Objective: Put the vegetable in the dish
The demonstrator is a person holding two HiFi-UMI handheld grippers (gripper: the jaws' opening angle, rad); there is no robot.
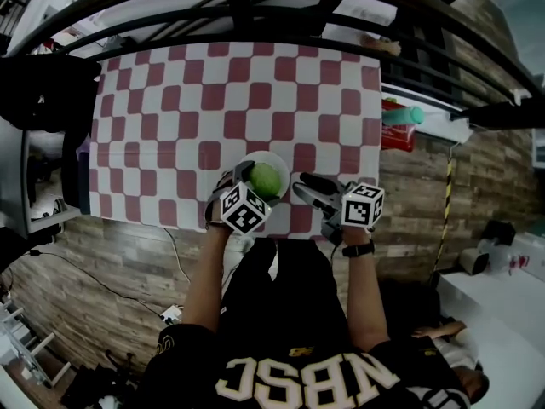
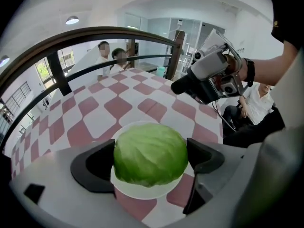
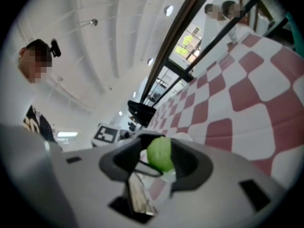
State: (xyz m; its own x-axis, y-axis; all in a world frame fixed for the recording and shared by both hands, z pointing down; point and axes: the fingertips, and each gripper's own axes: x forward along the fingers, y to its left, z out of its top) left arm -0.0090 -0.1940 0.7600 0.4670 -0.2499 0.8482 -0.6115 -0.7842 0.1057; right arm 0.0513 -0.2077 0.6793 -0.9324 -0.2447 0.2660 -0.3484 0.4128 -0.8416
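Note:
A round green cabbage (image 1: 266,179) rests in a white dish (image 1: 280,161) near the front edge of the red-and-white checked table (image 1: 196,100). My left gripper (image 1: 247,181) reaches over the dish from the near side. In the left gripper view the cabbage (image 2: 151,153) fills the gap between the black pads (image 2: 97,167), which press on both its sides, and the dish rim (image 2: 142,194) shows beneath it. My right gripper (image 1: 300,184) hovers just right of the dish, open and empty. In the right gripper view its jaws (image 3: 159,169) frame the distant cabbage (image 3: 159,154).
The table's front edge (image 1: 213,227) runs just behind both grippers. A black railing (image 1: 255,32) curves over the far side. A shelf at the right holds a red item and a teal bottle (image 1: 402,116). People (image 2: 111,56) sit beyond the table.

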